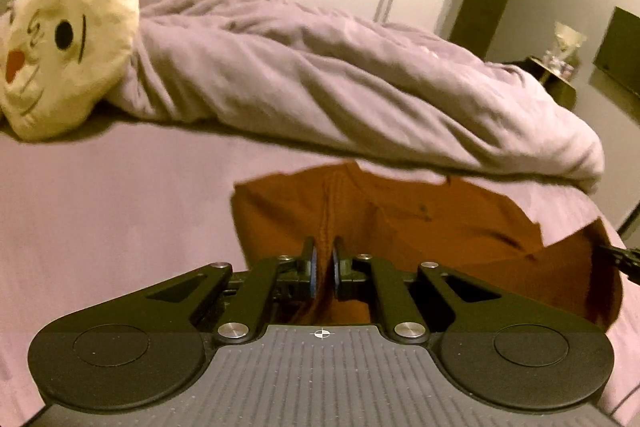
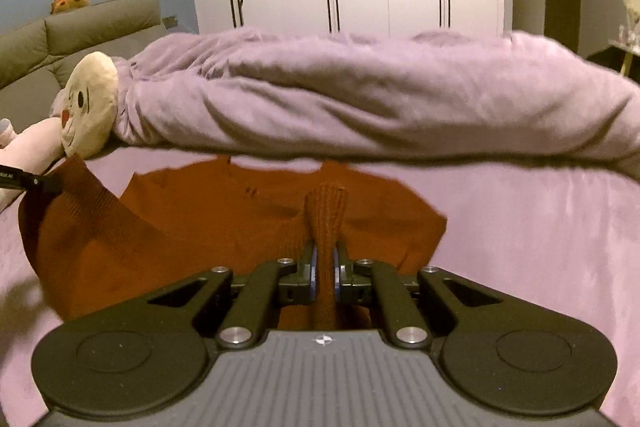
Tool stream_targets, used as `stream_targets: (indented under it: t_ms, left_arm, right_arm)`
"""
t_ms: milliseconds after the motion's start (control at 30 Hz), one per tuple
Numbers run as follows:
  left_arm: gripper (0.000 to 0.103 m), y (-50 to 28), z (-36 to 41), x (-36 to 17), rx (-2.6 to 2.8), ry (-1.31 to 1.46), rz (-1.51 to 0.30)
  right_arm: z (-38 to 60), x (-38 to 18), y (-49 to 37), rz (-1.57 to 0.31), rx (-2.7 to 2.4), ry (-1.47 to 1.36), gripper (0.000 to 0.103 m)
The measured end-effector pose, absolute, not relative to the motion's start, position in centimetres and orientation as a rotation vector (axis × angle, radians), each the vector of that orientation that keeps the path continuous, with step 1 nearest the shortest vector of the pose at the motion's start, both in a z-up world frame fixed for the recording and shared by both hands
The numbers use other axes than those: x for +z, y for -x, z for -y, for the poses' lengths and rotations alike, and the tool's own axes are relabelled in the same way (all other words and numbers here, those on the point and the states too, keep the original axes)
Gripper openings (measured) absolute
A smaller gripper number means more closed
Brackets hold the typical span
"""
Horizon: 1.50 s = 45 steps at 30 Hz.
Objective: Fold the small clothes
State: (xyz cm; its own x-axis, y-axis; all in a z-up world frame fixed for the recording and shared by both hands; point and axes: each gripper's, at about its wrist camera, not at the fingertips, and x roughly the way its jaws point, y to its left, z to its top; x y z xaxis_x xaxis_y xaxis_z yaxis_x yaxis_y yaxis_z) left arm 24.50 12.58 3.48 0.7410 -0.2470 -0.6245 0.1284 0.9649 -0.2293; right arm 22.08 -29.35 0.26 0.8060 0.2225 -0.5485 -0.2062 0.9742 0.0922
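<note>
My left tongs [image 1: 324, 251] and right tongs [image 2: 325, 253] are each pinching a bit of the red top [image 2: 208, 211]. The top is lying on the bed [image 1: 100, 207], just before the blanket [image 1: 320, 75].

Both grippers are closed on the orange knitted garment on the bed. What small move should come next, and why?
Probably carry both pinched edges forward, toward the bunched blanket, to fold the garment in half. The left gripper and right gripper each pinch a near edge, while its far part lies flat on the sheet.
</note>
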Motion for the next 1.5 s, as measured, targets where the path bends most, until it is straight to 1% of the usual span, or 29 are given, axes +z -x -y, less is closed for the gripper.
stream_targets:
  t_ms: [167, 300, 600, 833, 867, 900, 933, 967, 1000, 1033, 1067, 1100, 1167, 1233, 1267, 1367, 1500]
  left_arm:
    - [0.009, -28.4, -12.0, 4.2, -0.164, 0.166, -0.676]
    - [0.009, -31.9, -11.6, 3.5, -0.121, 0.157, -0.677]
    - [0.009, -38.5, -11.3, 0.2, -0.023, 0.150, -0.711]
    - [0.010, -41.9, -10.3, -3.4, 0.057, 0.089, -0.751]
    - [0.010, -42.1, -10.1, -4.0, 0.068, 0.081, -0.760]
    - [0.012, -42.2, -9.9, -4.6, 0.080, 0.066, -0.773]
    - [0.012, -42.2, -9.7, -5.1, 0.097, 0.048, -0.791]
    - [0.017, -42.0, -9.8, -5.3, 0.103, 0.037, -0.802]
    - [0.028, -41.5, -9.9, -5.3, 0.094, 0.037, -0.806]
    - [0.036, -40.9, -10.1, -5.2, 0.089, 0.043, -0.804]
    - [0.051, -40.0, -10.4, -4.9, 0.076, 0.059, -0.796]
    - [0.058, -39.2, -10.6, -4.7, 0.064, 0.069, -0.793]
    - [0.060, -37.2, -10.8, -4.4, 0.056, 0.065, -0.794]
    - [0.065, -35.4, -10.5, -4.2, 0.043, 0.058, -0.811]
    - [0.070, -34.6, -10.4, -4.3, 0.034, 0.059, -0.819]
    - [0.072, -32.8, -9.5, -4.8, 0.031, 0.009, -0.852]
    - [0.075, -31.8, -8.9, -5.2, 0.034, 0.006, -0.860]
  right_arm:
    - [28.5, 1.0, -25.2, -0.555, 0.179, 0.013, 0.006]
    - [28.3, 0.8, -29.3, -0.547, 0.113, 0.031, 0.006]
    - [28.5, -1.5, -37.9, -0.560, 0.000, 0.059, 0.006]
    - [28.8, -4.3, -41.5, -0.590, -0.075, 0.074, 0.006]
    - [28.9, -4.8, -41.9, -0.592, -0.090, 0.080, 0.005]
    - [28.9, -5.2, -42.0, -0.593, -0.103, 0.088, 0.002]
    - [29.1, -5.6, -42.1, -0.595, -0.125, 0.095, 0.002]
    - [29.3, -5.9, -42.3, -0.607, -0.135, 0.091, 0.002]
    - [29.7, -6.0, -42.2, -0.626, -0.147, 0.077, 0.003]
    - [30.1, -6.0, -41.9, -0.638, -0.152, 0.064, 0.004]
    - [30.2, -5.8, -41.2, -0.635, -0.143, 0.056, 0.004]
    - [30.3, -5.4, -40.1, -0.623, -0.122, 0.047, 0.004]
    - [30.1, -5.0, -37.3, -0.610, -0.079, 0.042, 0.004]
    - [29.5, -5.0, -34.3, -0.613, -0.021, 0.033, 0.004]
    - [29.1, -5.2, -32.8, -0.613, 0.010, 0.032, 0.004]
    - [27.5, -6.1, -29.4, -0.624, 0.090, 0.047, 0.004]
    - [25.6, -7.4, -28.5, -0.667, 0.127, 0.050, 0.004]
